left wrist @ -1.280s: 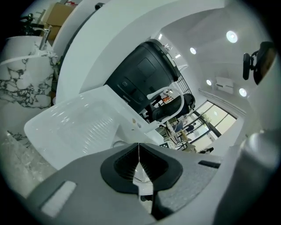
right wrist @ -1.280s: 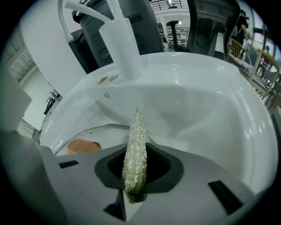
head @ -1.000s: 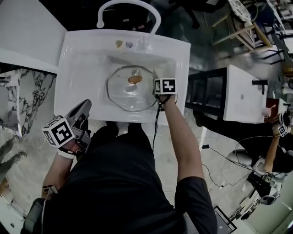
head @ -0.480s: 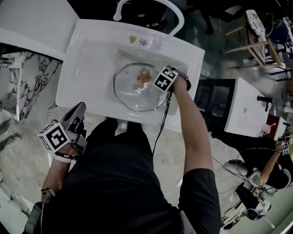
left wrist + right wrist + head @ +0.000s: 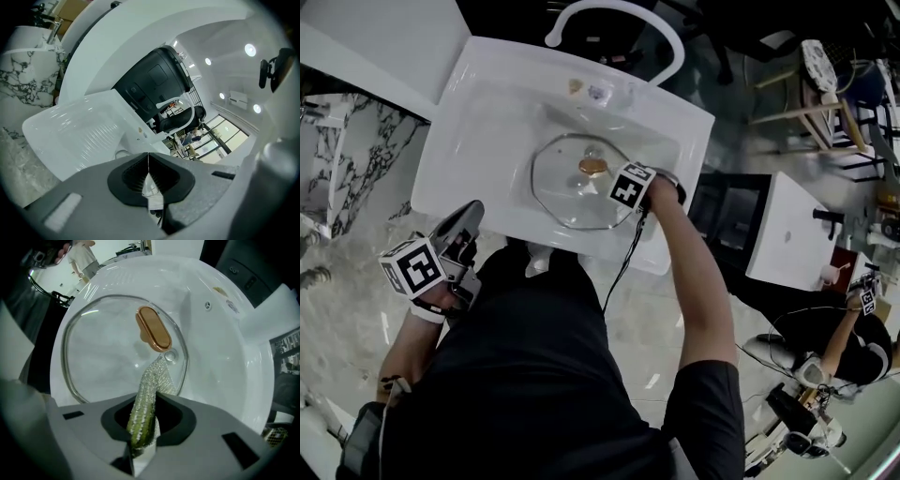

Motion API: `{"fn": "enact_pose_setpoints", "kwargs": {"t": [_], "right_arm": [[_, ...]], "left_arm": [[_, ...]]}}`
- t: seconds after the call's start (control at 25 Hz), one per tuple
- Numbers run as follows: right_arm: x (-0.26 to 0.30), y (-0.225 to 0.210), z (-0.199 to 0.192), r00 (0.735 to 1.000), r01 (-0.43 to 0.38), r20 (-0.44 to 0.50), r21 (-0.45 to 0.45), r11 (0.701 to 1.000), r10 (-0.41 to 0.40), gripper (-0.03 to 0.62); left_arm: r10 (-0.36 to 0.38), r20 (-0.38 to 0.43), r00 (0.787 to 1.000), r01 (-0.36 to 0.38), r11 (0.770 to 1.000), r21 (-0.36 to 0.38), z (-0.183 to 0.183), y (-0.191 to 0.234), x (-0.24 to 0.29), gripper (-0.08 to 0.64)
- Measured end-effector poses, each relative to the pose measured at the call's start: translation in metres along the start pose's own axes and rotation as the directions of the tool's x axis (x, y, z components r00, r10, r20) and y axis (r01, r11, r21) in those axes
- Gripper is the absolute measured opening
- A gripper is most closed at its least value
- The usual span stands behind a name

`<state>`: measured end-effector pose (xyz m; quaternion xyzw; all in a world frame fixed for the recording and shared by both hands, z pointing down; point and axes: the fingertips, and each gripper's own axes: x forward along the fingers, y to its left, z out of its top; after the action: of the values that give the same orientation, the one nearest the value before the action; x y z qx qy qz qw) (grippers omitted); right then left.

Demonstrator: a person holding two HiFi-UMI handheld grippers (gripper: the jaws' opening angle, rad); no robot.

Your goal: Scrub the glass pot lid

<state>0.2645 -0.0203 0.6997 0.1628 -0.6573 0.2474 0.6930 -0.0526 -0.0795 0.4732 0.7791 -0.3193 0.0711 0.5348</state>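
1. Nearest to the person, the left gripper (image 5: 148, 158) is held just outside the front left corner of the white sink (image 5: 478, 122). Its jaws are clenched together.
2. The right gripper (image 5: 143, 416) points down over the right part of the basin. It grasps a green scrubbing pad (image 5: 143, 401) with a silvery mesh cover between its jaws.
3. The free end of the pad touches the glass pot lid (image 5: 103, 348) near its rim, just beside the copper-coloured knob (image 5: 153, 329).
4. The lid lies flat on the bottom of the sink, with the knob up.
5. Farthest away, a white arched faucet (image 5: 614, 14) stands behind the basin.
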Motion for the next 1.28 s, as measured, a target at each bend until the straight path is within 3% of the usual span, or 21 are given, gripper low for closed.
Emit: {"fn": "enact_pose_setpoints", "kwargs": {"t": [0.32,0.56,0.8,1.04,1.2,1.28], "right_arm": [[-0.027,0.057,0.011,1.0,0.008,0.029,0.029,1.0,-0.009,0.066],[-0.05,0.11,0.024,0.997,-0.041,0.066,0.05,0.998,0.038,0.066],[-0.071,0.154,0.055,0.974,-0.122,0.202,0.09,0.988,0.102,0.066],[-0.094,0.156,0.099,0.904,-0.21,0.409,0.167,0.963,0.126,0.066],[-0.119,0.112,0.108,0.802,-0.186,0.596,0.299,0.936,-0.031,0.066],[-0.118,0.087,0.097,0.781,-0.127,0.613,0.345,0.93,-0.12,0.066]], "left_arm": [[-0.077,-0.053,0.996,0.079,0.996,0.045,0.0,-0.02,0.017,0.002],[-0.126,-0.076,0.989,0.13,0.99,0.051,-0.002,-0.032,0.025,0.002],[-0.119,-0.059,0.991,0.121,0.992,0.031,-0.001,-0.025,0.021,0.002],[-0.08,-0.022,0.997,0.08,0.997,-0.011,0.001,-0.008,0.01,0.002],[-0.04,0.013,0.999,0.041,0.999,-0.017,0.007,0.003,-0.001,0.002],[-0.02,0.024,0.999,0.021,1.0,-0.021,0.009,0.007,-0.007,0.002]]}}
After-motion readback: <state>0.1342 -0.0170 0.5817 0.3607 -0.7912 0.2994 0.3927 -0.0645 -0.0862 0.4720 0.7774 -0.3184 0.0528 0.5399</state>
